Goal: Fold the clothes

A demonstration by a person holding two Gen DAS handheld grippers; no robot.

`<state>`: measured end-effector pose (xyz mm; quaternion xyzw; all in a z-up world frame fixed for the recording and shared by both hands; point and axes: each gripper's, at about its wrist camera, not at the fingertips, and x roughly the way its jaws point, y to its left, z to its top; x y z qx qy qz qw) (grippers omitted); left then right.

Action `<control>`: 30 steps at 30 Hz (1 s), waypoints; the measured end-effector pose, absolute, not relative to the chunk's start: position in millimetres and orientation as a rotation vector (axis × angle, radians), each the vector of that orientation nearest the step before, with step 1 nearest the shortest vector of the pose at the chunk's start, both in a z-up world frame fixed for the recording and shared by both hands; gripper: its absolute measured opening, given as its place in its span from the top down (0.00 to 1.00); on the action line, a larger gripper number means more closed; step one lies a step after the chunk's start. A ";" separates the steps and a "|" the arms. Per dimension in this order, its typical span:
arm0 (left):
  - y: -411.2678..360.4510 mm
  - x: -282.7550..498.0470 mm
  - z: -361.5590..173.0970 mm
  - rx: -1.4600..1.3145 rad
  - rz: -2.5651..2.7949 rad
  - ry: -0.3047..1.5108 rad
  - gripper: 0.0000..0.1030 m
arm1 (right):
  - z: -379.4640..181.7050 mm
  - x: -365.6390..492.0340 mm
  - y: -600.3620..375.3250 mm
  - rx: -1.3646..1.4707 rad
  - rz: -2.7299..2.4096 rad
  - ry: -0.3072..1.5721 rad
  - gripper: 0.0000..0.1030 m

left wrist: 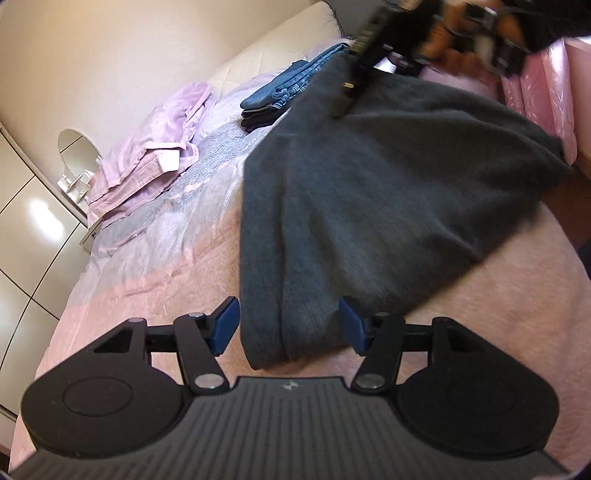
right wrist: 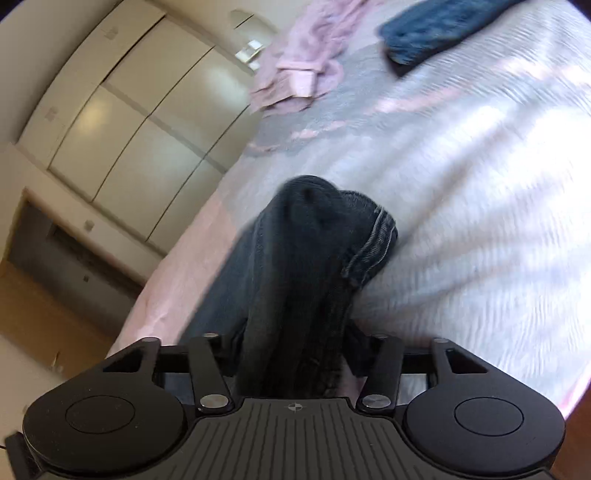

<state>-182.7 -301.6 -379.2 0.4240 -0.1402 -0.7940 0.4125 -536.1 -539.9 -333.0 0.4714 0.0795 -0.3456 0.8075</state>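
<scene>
A dark grey garment (left wrist: 369,192) lies spread on the pink bed cover (left wrist: 155,266). Its narrow near end runs between the blue pads (left wrist: 225,325) of my left gripper (left wrist: 290,325). That gripper is open and low over the cloth. At the garment's far end, my right gripper (left wrist: 354,88) appears blurred, with a hand behind it. In the right wrist view, my right gripper (right wrist: 295,354) is shut on the bunched grey garment (right wrist: 314,258). The cloth rises out of the jaws and hides the fingertips.
Folded blue jeans (left wrist: 291,88) (right wrist: 436,29) sit at the far side of the bed. A crumpled lilac garment (left wrist: 147,155) (right wrist: 299,62) lies near the bed's edge. A round mirror (left wrist: 77,151) and a pale wardrobe (right wrist: 129,122) stand beyond. Pink fabric (left wrist: 546,81) hangs at the right.
</scene>
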 end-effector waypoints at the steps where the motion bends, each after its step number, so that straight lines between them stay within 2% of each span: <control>1: -297.9 -184.2 -379.7 1.074 -1.993 -0.361 0.47 | -330.2 -535.6 -542.4 1.002 -0.731 0.184 0.52; 4: -289.4 -191.2 -383.0 1.117 -1.972 -0.446 0.46 | -322.0 -533.9 -550.1 0.983 -0.705 0.226 0.52; 6: -287.5 -195.0 -390.4 1.197 -1.948 -0.565 0.43 | -316.5 -532.9 -555.2 0.970 -0.688 0.254 0.51; 11: -283.4 -204.3 -408.2 1.383 -1.867 -0.852 0.42 | -301.7 -527.2 -567.4 0.920 -0.649 0.298 0.51; 16: -291.8 -212.7 -411.8 1.421 -1.882 -0.883 0.42 | -279.9 -512.6 -577.8 0.811 -0.617 0.278 0.55; 21: -290.4 -216.5 -413.0 1.353 -1.889 -0.813 0.43 | -229.7 -483.0 -599.2 0.582 -0.574 0.254 0.55; 24: -288.5 -220.7 -413.4 1.323 -1.874 -0.814 0.43 | -246.9 -467.9 -643.0 0.625 -0.576 0.360 0.52; 26: -284.0 -224.7 -413.8 1.315 -1.859 -0.851 0.43 | -262.1 -467.5 -658.4 0.686 -0.669 0.440 0.45; 30: -284.7 -235.3 -429.1 1.381 -1.780 -1.059 0.45 | -265.6 -484.6 -622.4 0.599 -0.760 0.448 0.43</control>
